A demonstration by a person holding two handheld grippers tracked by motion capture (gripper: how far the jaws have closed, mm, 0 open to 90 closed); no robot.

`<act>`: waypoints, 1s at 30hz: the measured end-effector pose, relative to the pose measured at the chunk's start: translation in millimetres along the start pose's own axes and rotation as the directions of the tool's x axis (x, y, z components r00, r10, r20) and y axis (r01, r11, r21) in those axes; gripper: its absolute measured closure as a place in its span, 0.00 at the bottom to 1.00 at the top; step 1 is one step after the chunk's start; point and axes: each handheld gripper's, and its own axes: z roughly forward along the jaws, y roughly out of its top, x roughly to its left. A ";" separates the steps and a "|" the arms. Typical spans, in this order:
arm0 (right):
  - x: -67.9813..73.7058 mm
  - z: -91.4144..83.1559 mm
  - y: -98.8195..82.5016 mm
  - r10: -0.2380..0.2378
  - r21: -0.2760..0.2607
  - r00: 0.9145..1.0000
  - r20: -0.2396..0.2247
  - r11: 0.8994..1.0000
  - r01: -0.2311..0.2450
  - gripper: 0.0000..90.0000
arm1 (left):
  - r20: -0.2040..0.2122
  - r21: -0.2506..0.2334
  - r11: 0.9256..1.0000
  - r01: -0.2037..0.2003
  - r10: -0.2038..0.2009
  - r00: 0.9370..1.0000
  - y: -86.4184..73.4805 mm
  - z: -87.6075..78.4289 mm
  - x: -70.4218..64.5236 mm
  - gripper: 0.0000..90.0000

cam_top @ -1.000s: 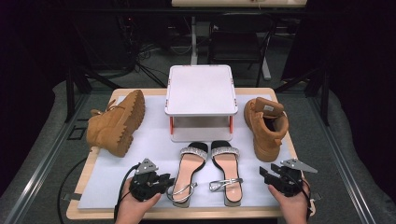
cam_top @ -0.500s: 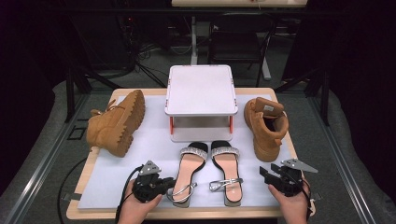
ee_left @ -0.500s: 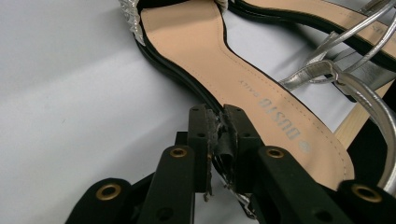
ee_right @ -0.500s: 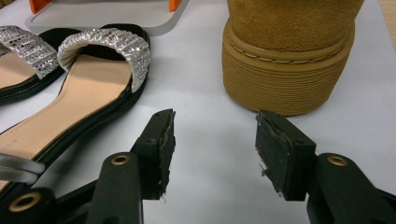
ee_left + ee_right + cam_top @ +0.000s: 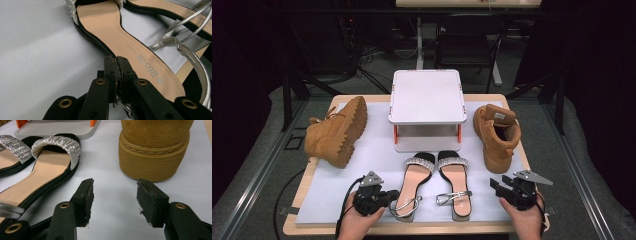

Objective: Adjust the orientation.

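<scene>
The left gripper (image 5: 388, 196) has just been closing its jaws and is now pinching the black edge of the left sandal (image 5: 412, 185) near its heel end, while neither hand is shifting from its spot. In the left gripper view the two pads (image 5: 111, 75) are meeting almost flush, with only a thin rim of sole caught between them. That sandal is lying flat on the worktop (image 5: 362, 165), just in front of the white stand (image 5: 426, 97), with its twin, the right sandal (image 5: 455, 182), beside it on the right. The right gripper (image 5: 501, 186) is waiting with its jaws at a middling gap and nothing in them, near the upright tan boot (image 5: 496, 137) to the stand's right. The risk, as I judge it: the bite is shallow, so on lifting, the sandal could be pivoting or slipping free. Its silver strap (image 5: 192, 57) could also be snagging the neighbouring sandal.
</scene>
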 end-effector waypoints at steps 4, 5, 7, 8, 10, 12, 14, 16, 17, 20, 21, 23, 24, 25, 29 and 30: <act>-0.2 -0.1 0.0 0.007 -0.003 1.000 -0.003 1.000 -0.007 0.53 | -0.020 0.001 1.000 0.012 -0.012 1.000 0.3 -3.5 5.8 0.97; -0.3 -0.2 0.0 0.007 -0.004 1.000 -0.003 1.000 -0.007 0.53 | -0.020 0.001 1.000 0.012 -0.012 1.000 0.3 -3.5 5.8 0.97; -0.4 -0.4 0.0 0.008 -0.005 1.000 -0.004 1.000 -0.008 0.53 | -0.022 0.000 1.000 0.025 -0.025 0.999 0.7 -6.5 10.8 0.97; -0.6 -0.6 0.1 0.005 -0.003 1.000 -0.002 1.000 -0.005 0.53 | -0.025 0.001 1.000 0.025 -0.025 0.999 0.6 -7.4 12.5 0.97; -0.7 -0.6 -0.1 0.009 -0.005 1.000 -0.001 1.000 -0.009 0.53 | -0.025 0.005 0.999 0.032 -0.032 0.999 0.2 -10.0 16.8 0.97; -1.0 -0.8 -0.3 0.008 0.000 1.000 0.002 1.000 -0.008 0.53 | -0.024 0.008 0.999 0.038 -0.038 0.999 0.3 -12.1 20.9 0.97; -0.7 -0.6 -0.6 0.013 -0.004 1.000 0.003 1.000 -0.013 0.53 | -0.021 0.009 0.999 0.053 -0.052 0.998 -0.2 -13.9 25.7 0.97; -1.0 -0.5 -0.8 0.013 -0.001 1.000 0.002 1.000 -0.013 0.53 | -0.015 0.004 0.997 0.076 -0.076 0.997 -2.3 -16.5 31.0 0.97; -1.0 -0.6 -0.8 0.012 -0.001 1.000 0.001 1.000 -0.012 0.53 | -0.018 0.002 0.997 0.081 -0.081 0.997 -3.0 -18.2 33.3 0.97; -1.3 -1.3 -0.6 0.015 -0.008 1.000 -0.005 1.000 -0.015 0.53 | -0.030 -0.006 0.996 0.088 -0.089 0.996 -4.9 -23.3 38.6 0.97; -1.3 -1.1 -0.6 0.018 -0.011 1.000 -0.006 1.000 -0.018 0.53 | -0.035 -0.006 0.996 0.090 -0.090 0.995 -5.9 -25.4 41.0 0.97; -1.4 -0.8 -0.5 0.021 -0.010 1.000 -0.007 1.000 -0.021 0.53 | -0.044 -0.009 0.995 0.098 -0.098 0.994 -8.2 -28.7 44.5 0.97; -1.3 -0.9 -0.6 0.018 -0.007 1.000 -0.006 1.000 -0.018 0.53 | -0.047 -0.010 0.995 0.100 -0.100 0.994 -9.4 -30.6 46.4 0.97; -1.3 -0.9 -0.6 0.018 -0.007 1.000 -0.006 1.000 -0.018 0.53 | -0.047 -0.010 0.995 0.100 -0.100 0.994 -9.4 -30.6 46.4 0.97; -0.6 -1.1 -0.8 0.017 -0.010 1.000 -0.006 1.000 -0.017 0.53 | -0.060 -0.015 0.994 0.107 -0.108 0.992 -17.0 -40.8 56.6 0.97; -0.6 -1.1 -0.8 0.018 -0.010 1.000 -0.006 1.000 -0.018 0.53 | -0.065 -0.017 0.993 0.113 -0.113 0.991 -18.4 -43.1 58.7 0.97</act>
